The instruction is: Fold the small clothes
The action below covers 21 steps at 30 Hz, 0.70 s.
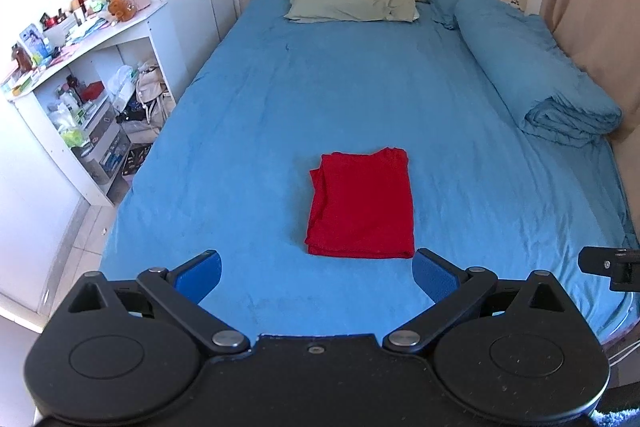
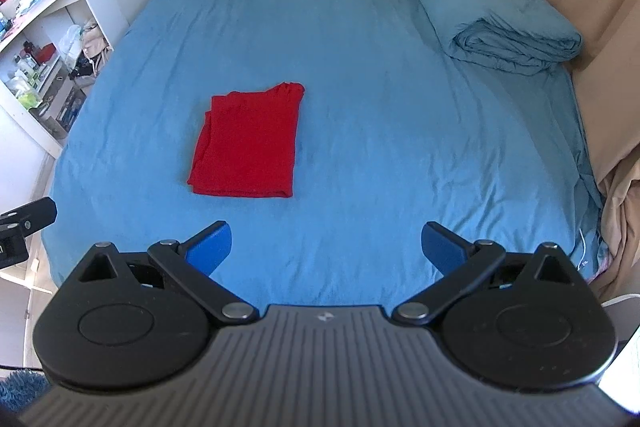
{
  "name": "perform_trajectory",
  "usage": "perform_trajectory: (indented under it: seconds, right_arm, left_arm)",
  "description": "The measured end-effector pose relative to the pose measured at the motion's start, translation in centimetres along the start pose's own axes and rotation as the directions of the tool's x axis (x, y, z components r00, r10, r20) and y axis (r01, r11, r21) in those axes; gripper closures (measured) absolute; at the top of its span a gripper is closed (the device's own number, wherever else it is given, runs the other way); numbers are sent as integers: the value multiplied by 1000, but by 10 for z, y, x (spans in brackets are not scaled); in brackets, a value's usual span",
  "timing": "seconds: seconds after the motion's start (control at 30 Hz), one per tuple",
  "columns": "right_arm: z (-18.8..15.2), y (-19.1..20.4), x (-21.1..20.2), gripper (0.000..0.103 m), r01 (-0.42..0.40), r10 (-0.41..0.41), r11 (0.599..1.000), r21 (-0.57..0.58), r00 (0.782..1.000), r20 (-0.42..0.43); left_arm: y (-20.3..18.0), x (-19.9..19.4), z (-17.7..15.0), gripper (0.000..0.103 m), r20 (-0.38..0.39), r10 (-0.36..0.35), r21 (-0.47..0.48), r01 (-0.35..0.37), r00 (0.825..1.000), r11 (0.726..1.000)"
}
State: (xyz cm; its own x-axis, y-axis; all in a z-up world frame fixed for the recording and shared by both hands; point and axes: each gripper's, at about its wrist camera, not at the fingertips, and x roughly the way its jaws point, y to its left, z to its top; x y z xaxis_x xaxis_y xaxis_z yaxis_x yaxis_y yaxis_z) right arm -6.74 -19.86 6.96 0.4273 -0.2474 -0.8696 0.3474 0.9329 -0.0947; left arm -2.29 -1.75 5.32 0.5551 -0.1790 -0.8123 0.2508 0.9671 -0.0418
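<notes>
Filling both views, the bed point(image 1: 248, 115) carries a rolled blue duvet point(image 1: 532, 75) along its right side. Mid-bed lies the folded red garment point(image 1: 362, 203). Left gripper point(image 1: 318, 271) and right gripper point(image 2: 326, 245) hover apart from it, fingers spread, empty.

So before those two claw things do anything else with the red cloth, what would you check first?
1. Left gripper open and holding nothing: ok.
2. Right gripper open and holding nothing: ok.
3. Red garment folded into a flat rectangle on the blue bedsheet: ok.
4. Left edge tidy: not ok, layers splay slightly there.
5. Nothing lying on or against the garment: ok.
6. More clothes waiting to be folded: cannot tell, none in view.
</notes>
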Motion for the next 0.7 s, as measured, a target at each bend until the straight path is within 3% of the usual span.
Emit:
perform_trajectory:
  seconds: [0.7]
  right_arm:
    - [9,-9,10,0,-4,4,1000,11,1000,-22]
  left_arm:
    - [-11,5,7,0,1,28,20,-28,1000,999]
